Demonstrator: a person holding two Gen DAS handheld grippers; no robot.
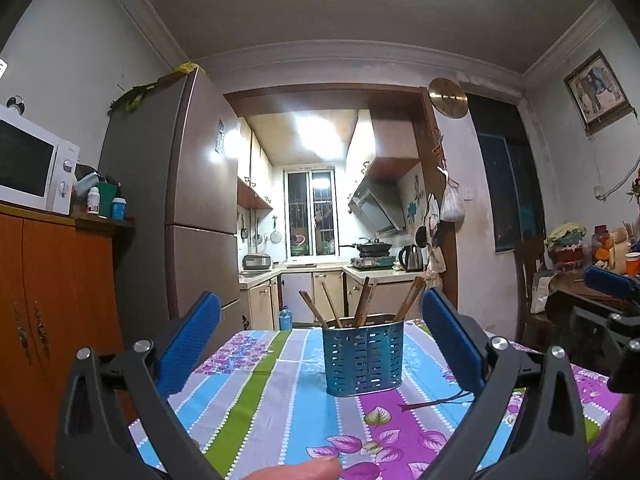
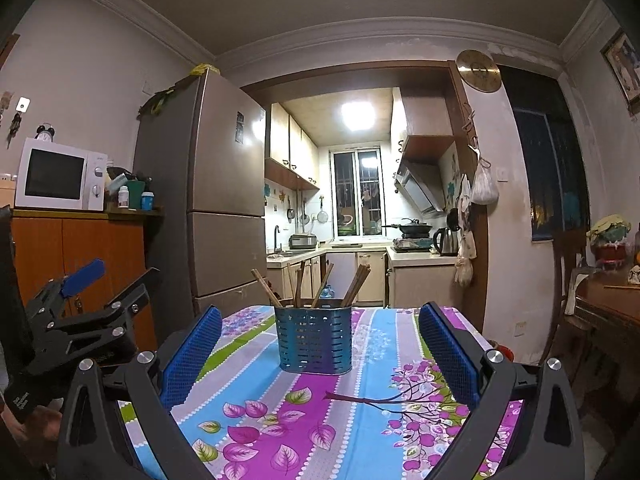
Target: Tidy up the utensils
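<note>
Brown wooden chopsticks (image 1: 362,300) are standing on end in the blue perforated metal holder (image 1: 363,356), their long axes fanning upward, some leaning left, some right. The holder is sitting upright mid-counter, ahead of both tools and untouched. The left tool (image 1: 322,344) and right tool (image 2: 320,350) are each gaping wide, gripping nothing. The sticks' lower ends are hiding inside the holder. A floral striped cloth (image 2: 360,420) is covering the counter; behind it a grey fridge (image 2: 224,200) and a lit kitchen are showing.

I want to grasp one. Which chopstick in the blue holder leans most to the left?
The outermost left chopstick in the blue holder. Its tip tilts left past the rim; the others stand steeper or lean right.
</note>
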